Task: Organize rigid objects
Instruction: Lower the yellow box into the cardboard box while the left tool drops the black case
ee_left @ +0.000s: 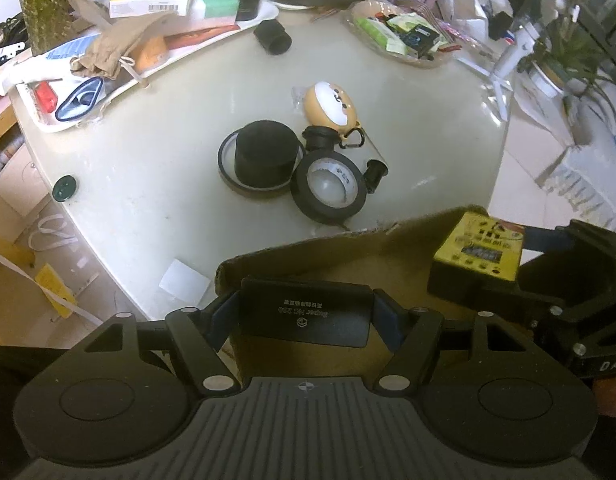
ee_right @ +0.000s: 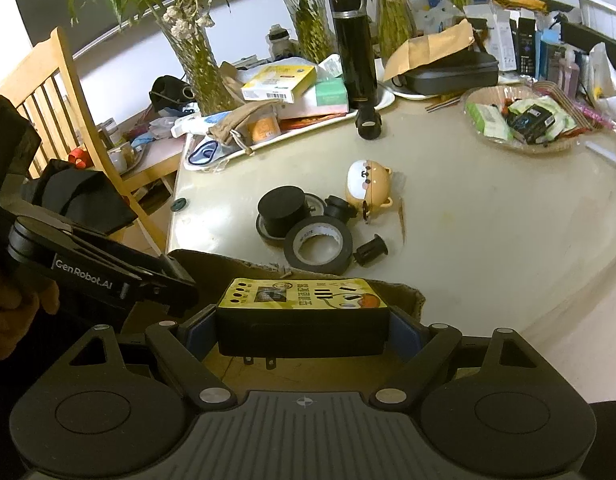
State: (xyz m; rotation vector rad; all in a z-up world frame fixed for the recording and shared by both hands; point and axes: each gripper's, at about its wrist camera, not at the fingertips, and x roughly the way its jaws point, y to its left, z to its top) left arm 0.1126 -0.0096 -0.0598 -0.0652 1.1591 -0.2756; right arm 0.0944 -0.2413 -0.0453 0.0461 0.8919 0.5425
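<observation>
My left gripper [ee_left: 306,314] is shut on a flat black case [ee_left: 304,314] printed "Super NC 200", held over an open cardboard box [ee_left: 340,252]. My right gripper [ee_right: 302,330] is shut on a black plug adapter with a yellow label [ee_right: 302,314], also over the box [ee_right: 404,294]; it shows in the left wrist view [ee_left: 478,258]. On the table [ee_left: 148,168] lie a black tape roll [ee_left: 328,188], a black cylinder on a thin tape ring [ee_left: 264,154], a bear-faced pouch [ee_left: 332,106] and small black caps [ee_left: 374,174].
A white tray [ee_left: 120,84] with boxes and a cloth bag sits at the back left. A black bottle [ee_right: 354,60], vases, a black zip case [ee_right: 448,74] and a bowl of packets [ee_right: 520,122] line the back. A wooden chair [ee_right: 48,92] stands left.
</observation>
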